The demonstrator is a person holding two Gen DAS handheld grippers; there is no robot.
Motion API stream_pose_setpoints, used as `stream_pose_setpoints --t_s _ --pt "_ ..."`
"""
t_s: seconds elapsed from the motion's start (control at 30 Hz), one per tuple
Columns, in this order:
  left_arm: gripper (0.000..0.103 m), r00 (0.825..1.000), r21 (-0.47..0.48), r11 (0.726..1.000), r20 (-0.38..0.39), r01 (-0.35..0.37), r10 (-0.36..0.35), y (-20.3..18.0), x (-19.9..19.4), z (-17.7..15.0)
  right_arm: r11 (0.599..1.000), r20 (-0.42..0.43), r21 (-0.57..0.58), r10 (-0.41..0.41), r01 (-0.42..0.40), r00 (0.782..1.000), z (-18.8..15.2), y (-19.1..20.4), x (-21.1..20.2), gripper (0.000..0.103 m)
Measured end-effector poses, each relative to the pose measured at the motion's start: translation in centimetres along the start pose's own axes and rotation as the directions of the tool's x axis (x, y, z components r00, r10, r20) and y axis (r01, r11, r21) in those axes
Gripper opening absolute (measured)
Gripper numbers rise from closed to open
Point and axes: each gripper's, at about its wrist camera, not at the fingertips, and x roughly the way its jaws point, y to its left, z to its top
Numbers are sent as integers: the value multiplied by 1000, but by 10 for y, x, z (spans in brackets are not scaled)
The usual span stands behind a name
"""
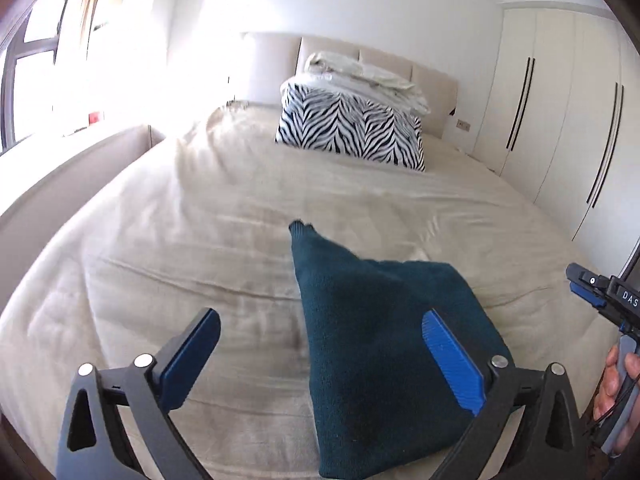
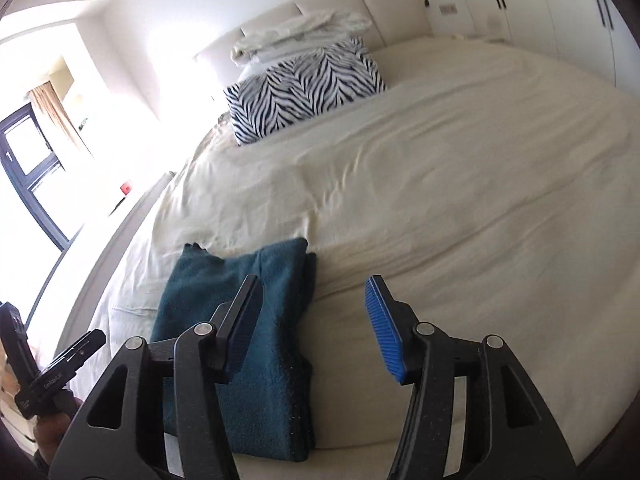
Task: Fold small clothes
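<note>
A dark teal knitted garment (image 1: 372, 344) lies folded in layers on the beige bed sheet (image 1: 200, 240) near the front edge. One narrow end sticks out toward the pillows. My left gripper (image 1: 320, 356) is open and empty, above the garment's left part. My right gripper (image 2: 316, 324) is open and empty, above the garment (image 2: 256, 344) at its right edge. The right gripper also shows at the far right of the left wrist view (image 1: 600, 296), and the left gripper at the lower left of the right wrist view (image 2: 60, 368).
A zebra-print pillow (image 1: 352, 128) with folded white bedding (image 1: 368, 76) on top sits at the headboard. White wardrobe doors (image 1: 560, 120) stand along the right. A window (image 1: 28, 60) and low ledge are at the left. The sheet (image 2: 460, 200) stretches wide around the garment.
</note>
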Motion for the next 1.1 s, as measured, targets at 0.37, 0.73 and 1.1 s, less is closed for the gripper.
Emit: stream_pose_setpoints --t_s 0.37,0.73,1.1 --pt "103 887 109 979 449 -174 108 -39 -144 47 972 524 -173 -48 161 850 28 82 -169 103" --pt "103 962 87 974 197 -211 191 -37 -107 33 972 375 -223 13 77 927 18 117 -185 103" --pt "103 957 54 978 -205 -199 206 -15 -27 -37 959 -75 -205 -215 196 974 -41 87 -56 103"
